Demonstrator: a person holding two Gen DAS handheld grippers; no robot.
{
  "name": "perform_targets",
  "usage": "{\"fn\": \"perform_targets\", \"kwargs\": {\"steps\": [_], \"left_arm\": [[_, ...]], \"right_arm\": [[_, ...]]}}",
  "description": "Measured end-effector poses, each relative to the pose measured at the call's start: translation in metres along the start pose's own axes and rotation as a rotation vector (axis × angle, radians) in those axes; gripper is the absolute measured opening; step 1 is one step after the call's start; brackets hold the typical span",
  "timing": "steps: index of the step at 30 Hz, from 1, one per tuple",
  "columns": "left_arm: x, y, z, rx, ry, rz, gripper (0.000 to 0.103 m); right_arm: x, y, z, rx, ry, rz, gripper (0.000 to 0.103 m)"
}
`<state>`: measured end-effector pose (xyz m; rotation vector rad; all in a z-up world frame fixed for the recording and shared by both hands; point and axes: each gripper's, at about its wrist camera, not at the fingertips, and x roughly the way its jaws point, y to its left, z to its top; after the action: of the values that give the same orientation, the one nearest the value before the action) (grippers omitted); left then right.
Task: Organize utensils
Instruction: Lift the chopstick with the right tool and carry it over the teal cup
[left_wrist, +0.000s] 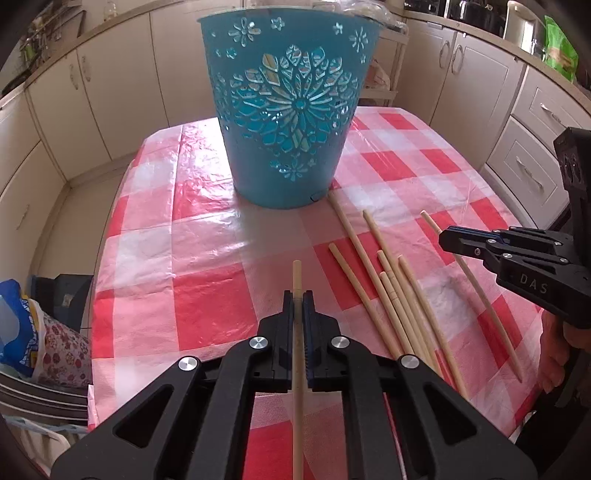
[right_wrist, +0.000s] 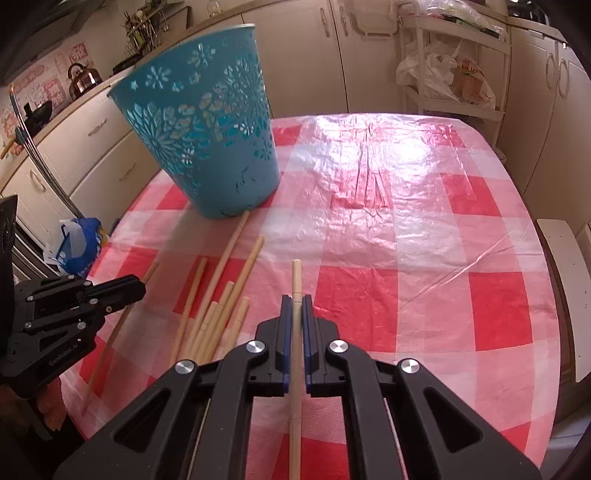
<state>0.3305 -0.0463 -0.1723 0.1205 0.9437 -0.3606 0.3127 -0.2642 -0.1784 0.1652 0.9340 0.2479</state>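
The teal basket (left_wrist: 291, 110) loses its rim past the top edge in the left wrist view, and its inside is out of sight in both views. The chopstick (left_wrist: 297, 332) in the left gripper (left_wrist: 297, 295) runs off the bottom edge. The loose chopsticks (right_wrist: 218, 314) vanish under the right gripper (right_wrist: 296, 299).

Two fisheye views, each looking forward and steeply down along its own gripper's fingers, close above a red-checked tablecloth (left_wrist: 207, 258). The left wrist view faces a teal bucket (left_wrist: 288, 110) at 12 o'clock, quite near. The right wrist view has it at 10 o'clock. Both share the bucket, the cloth and loose chopsticks (right_wrist: 221, 295).
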Motion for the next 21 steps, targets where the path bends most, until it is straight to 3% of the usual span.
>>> {"fn": "perform_targets", "kwargs": {"steps": [12, 21], "left_arm": [[-0.057, 0.000, 0.016, -0.062, -0.197, 0.000, 0.005], [-0.106, -0.006, 0.026, -0.079, -0.361, -0.038, 0.005]], "right_arm": [[-0.059, 0.017, -0.006, 0.044, -0.240, 0.096, 0.006], [-0.100, 0.028, -0.009, 0.072, -0.343, 0.108, 0.006]]}}
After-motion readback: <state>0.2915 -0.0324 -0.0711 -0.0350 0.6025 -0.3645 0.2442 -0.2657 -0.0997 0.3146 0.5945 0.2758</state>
